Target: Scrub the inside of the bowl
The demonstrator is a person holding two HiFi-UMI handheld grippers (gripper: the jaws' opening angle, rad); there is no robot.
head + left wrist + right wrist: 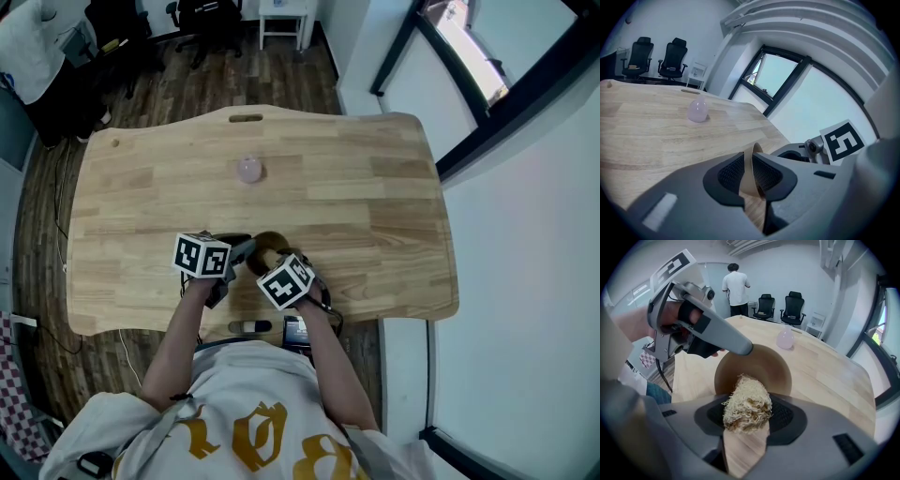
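Bowl tipped up, rim pinched in left gripper — right gripper clamping fibrous scrubber, facing its inside

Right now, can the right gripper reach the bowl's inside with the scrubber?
Probably yes: the left gripper holds the bowl by its rim, opening facing the right gripper's scrubber, nothing between.

obstacle: 1 pink object | ahead, well apart from bowl
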